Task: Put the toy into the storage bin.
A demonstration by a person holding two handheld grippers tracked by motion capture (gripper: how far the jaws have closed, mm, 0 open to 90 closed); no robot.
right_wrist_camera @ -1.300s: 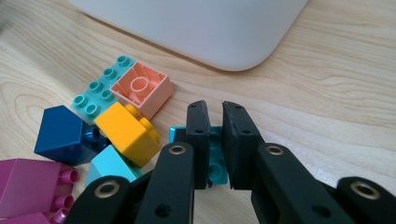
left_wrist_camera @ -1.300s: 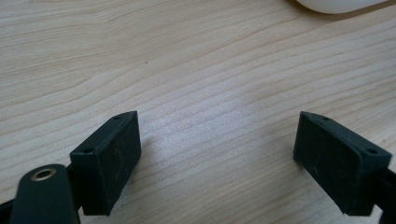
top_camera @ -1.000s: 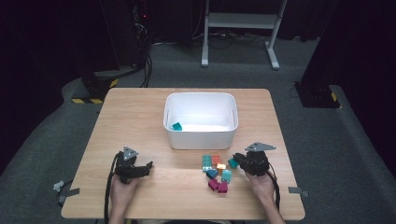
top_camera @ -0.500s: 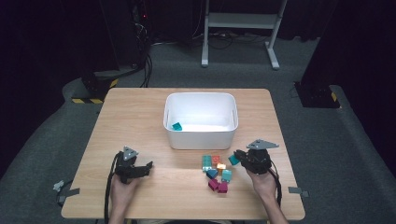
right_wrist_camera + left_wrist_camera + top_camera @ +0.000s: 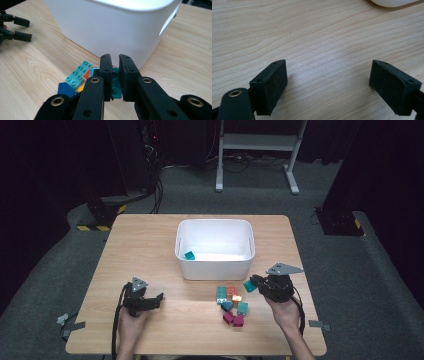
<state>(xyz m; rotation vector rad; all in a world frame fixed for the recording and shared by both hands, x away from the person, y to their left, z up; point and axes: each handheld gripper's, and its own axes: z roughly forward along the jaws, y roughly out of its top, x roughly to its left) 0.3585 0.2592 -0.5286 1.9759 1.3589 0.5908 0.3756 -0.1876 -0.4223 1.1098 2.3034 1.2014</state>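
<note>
A teal brick (image 5: 115,85) is pinched between the jaws of my right gripper (image 5: 115,65), which is shut on it and held above the table just in front of the white bin (image 5: 112,27). From above, that teal brick (image 5: 250,285) sticks out at the left of the right gripper (image 5: 256,283), near the bin's front right corner. Several loose bricks (image 5: 231,303) in teal, orange, blue and magenta lie on the table below and to its left. Another teal brick (image 5: 189,255) lies inside the bin (image 5: 215,265). My left gripper (image 5: 329,77) rests open over bare wood at the table's front left (image 5: 159,298).
The wooden table (image 5: 150,250) has bare surface on its left half and behind the bin. A metal stand (image 5: 260,142) and cables lie on the dark floor beyond the far edge.
My right gripper has risen off the table with the teal brick and drifted slightly toward the bin. The left gripper has stayed where it was.
</note>
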